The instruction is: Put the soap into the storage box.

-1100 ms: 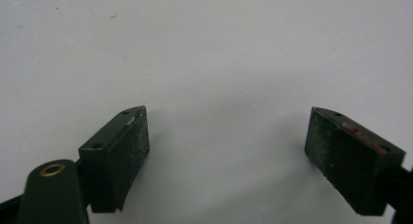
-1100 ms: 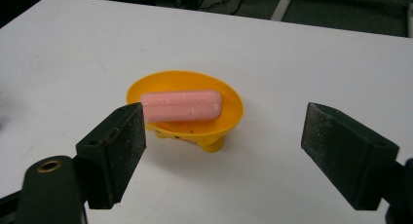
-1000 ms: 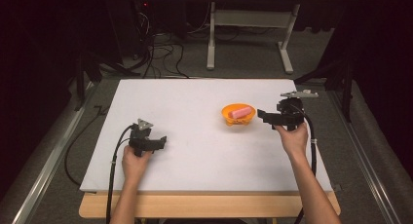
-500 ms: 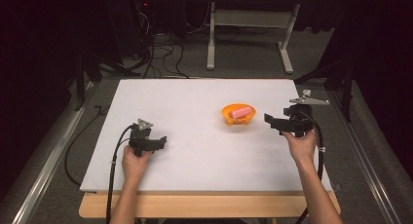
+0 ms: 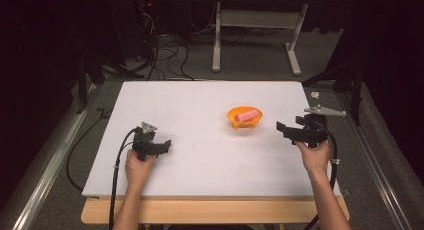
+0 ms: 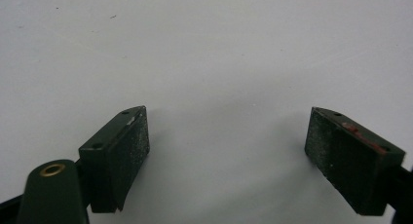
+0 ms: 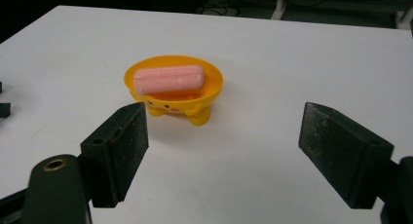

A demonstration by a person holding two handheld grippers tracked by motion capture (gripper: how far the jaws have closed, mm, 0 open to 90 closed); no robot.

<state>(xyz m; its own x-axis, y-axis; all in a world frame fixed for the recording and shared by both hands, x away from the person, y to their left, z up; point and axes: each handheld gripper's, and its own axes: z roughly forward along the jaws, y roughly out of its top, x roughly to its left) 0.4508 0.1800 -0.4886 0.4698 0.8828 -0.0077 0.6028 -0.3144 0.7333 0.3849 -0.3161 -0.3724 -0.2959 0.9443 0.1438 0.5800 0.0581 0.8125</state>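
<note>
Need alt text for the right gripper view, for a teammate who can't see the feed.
A pink cylinder lies across a small orange bowl on a white table. The right gripper faces the bowl from nearby, its black jaws wide open and holding nothing.

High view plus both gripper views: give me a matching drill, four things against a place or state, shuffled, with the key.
Things:
1. pink block
2. orange bowl
3. left tongs
4. right tongs

Places or states:
A. open, over bare white table, near the front left
B. lying inside the bowl
C. open, pointed at the bowl from its right
D. standing on small feet, right of the table's middle

Pairs: 1-B, 2-D, 3-A, 4-C
</note>
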